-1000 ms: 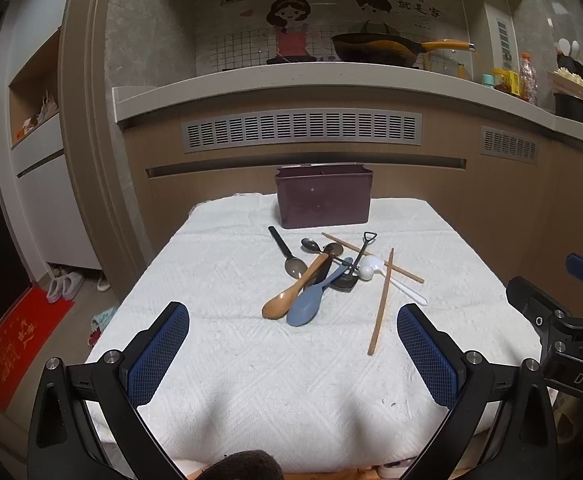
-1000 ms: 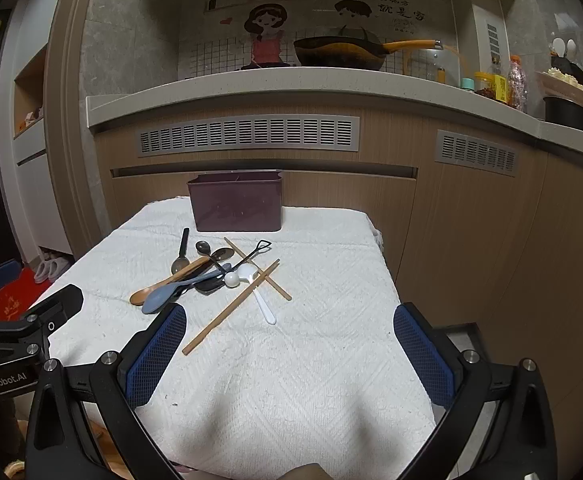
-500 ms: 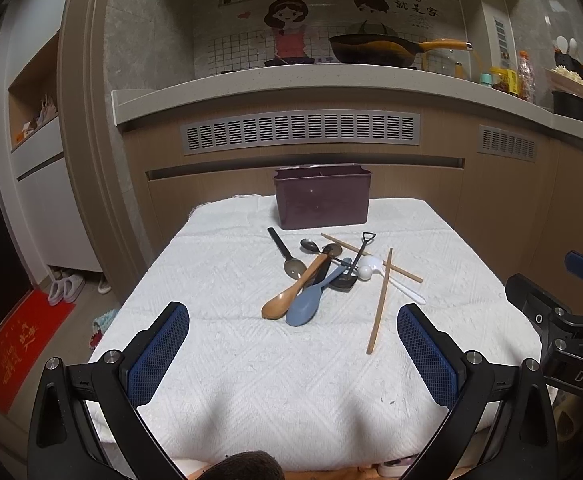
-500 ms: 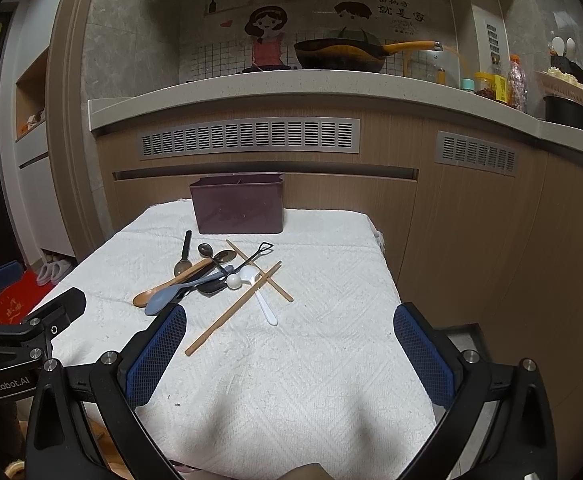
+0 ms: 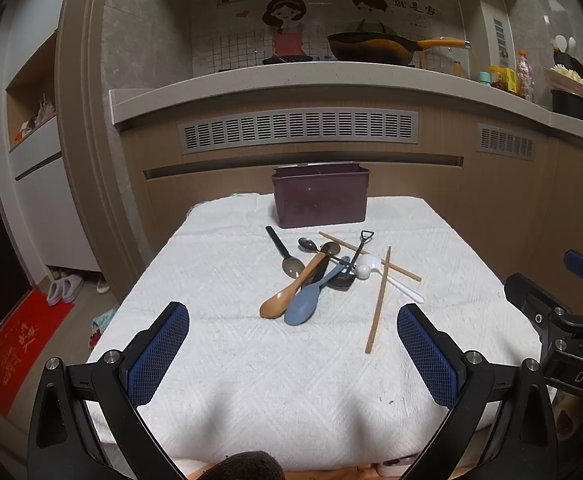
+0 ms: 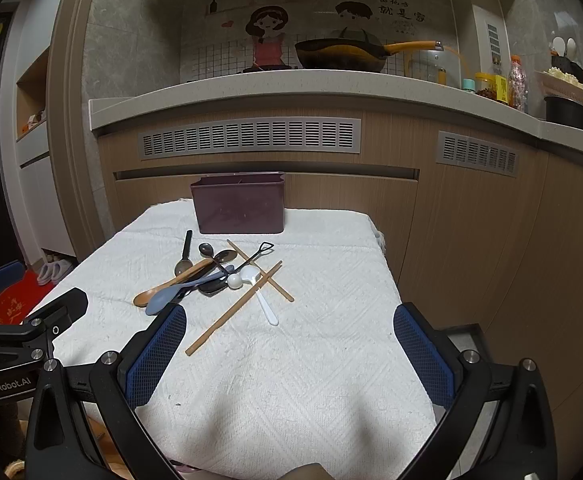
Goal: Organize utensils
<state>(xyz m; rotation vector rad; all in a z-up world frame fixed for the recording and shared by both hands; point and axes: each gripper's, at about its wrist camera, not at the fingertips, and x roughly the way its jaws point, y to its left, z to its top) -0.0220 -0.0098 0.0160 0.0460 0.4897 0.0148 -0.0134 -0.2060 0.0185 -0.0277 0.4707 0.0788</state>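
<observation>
We hold both grippers low over the near edge of the white cloth (image 5: 251,380); our left gripper (image 5: 293,354) is spread wide with nothing between its blue pads (image 5: 159,354), and our right gripper (image 6: 289,354) is likewise released and empty. The utensils lie in a loose pile at 12 o'clock from the left gripper and at about 11 o'clock from the right one; none is touched. In the pile a wooden spoon (image 5: 291,290) lies just beside a blue spoon (image 5: 311,300), both bowls toward us; a black-handled spoon (image 5: 283,252) lies at the pile's 10 o'clock; a white spoon (image 5: 375,270) lies at its 3 o'clock. Two chopsticks (image 5: 379,300) cross there, one running toward us. A small shovel-shaped spoon (image 5: 357,256) leans across the middle. The purple holder (image 5: 319,200) stands upright beyond the pile at 12 o'clock, near the cloth's far edge, apart from the utensils; whether anything is in it we cannot tell.
</observation>
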